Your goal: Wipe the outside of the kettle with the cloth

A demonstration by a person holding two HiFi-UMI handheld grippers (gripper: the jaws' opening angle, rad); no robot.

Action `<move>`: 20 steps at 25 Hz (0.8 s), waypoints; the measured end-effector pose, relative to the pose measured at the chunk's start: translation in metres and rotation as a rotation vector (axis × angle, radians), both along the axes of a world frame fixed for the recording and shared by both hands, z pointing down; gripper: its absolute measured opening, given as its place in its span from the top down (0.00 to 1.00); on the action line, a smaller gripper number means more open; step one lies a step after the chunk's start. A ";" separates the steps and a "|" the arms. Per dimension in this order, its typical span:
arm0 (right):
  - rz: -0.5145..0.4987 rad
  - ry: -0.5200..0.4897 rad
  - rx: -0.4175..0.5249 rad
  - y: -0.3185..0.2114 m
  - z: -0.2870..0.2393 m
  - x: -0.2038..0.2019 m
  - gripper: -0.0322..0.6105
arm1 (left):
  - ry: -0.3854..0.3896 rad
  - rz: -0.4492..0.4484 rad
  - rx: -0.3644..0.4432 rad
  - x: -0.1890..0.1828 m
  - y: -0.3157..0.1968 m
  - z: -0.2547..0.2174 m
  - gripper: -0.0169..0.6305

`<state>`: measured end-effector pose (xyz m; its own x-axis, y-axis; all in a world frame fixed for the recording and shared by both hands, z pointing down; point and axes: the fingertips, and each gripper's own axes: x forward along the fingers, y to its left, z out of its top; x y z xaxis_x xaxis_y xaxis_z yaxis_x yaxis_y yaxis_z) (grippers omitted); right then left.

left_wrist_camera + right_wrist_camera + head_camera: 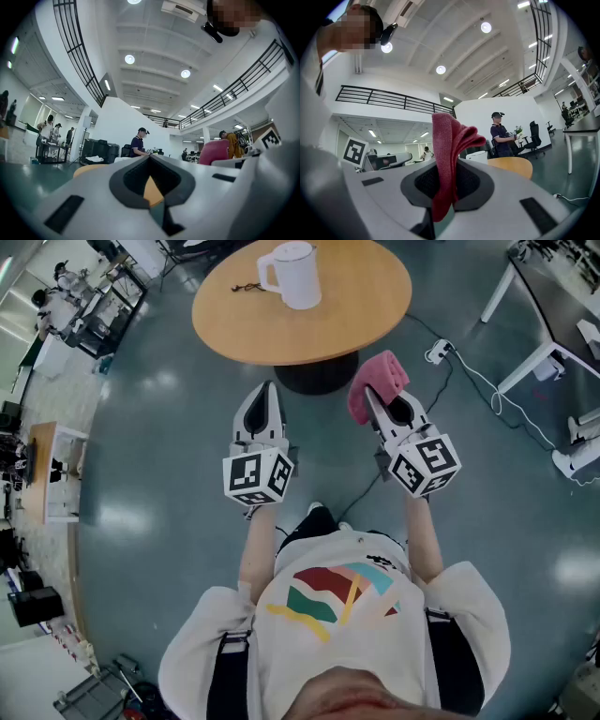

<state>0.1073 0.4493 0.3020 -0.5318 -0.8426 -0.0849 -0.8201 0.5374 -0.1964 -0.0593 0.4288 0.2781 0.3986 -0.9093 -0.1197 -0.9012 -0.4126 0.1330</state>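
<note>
A white kettle (pixel 295 274) with a handle on its left stands upright on a round wooden table (pixel 366 306) ahead of me. A pink cloth (pixel 375 385) is pinched in my right gripper (pixel 370 393), which is held level short of the table's near edge; in the right gripper view the cloth (pixel 447 154) stands up from between the shut jaws, and the kettle's white top (pixel 477 154) shows low behind it. My left gripper (pixel 269 387) is shut and empty, level beside the right one, apart from the table.
The table rests on a dark pedestal (pixel 314 376). A small dark item (pixel 247 287) lies left of the kettle. A cable and power strip (pixel 439 351) run across the floor on the right, near white desk legs (pixel 525 367). People stand at benches far off.
</note>
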 end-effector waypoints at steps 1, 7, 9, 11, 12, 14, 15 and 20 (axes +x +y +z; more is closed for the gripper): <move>-0.005 0.002 0.000 -0.005 -0.001 -0.001 0.88 | 0.001 -0.001 0.001 -0.001 -0.005 -0.001 0.92; -0.003 0.028 0.013 -0.050 0.001 -0.006 0.88 | 0.016 0.011 0.012 -0.004 -0.051 0.002 0.92; 0.000 0.031 0.011 -0.068 0.005 -0.011 0.88 | 0.023 0.030 0.010 -0.005 -0.070 0.009 0.92; -0.001 0.043 0.013 -0.091 0.006 -0.020 0.88 | 0.026 0.053 0.007 -0.007 -0.095 0.012 0.92; -0.003 0.050 0.016 -0.105 0.005 -0.024 0.88 | 0.028 0.064 0.008 -0.008 -0.111 0.013 0.92; -0.006 0.060 0.026 -0.137 0.000 -0.034 0.88 | 0.036 0.087 0.018 -0.012 -0.144 0.008 0.92; -0.009 0.060 0.033 -0.154 -0.004 -0.038 0.88 | 0.044 0.102 0.027 -0.014 -0.161 0.004 0.92; 0.006 0.068 0.045 -0.241 -0.015 -0.054 0.88 | 0.073 0.170 0.048 -0.024 -0.248 -0.008 0.92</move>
<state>0.0528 0.2079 0.2867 -0.5328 -0.8418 -0.0870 -0.8338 0.5397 -0.1161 -0.0829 0.1803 0.2701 0.5343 -0.8224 -0.1953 -0.8068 -0.5651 0.1724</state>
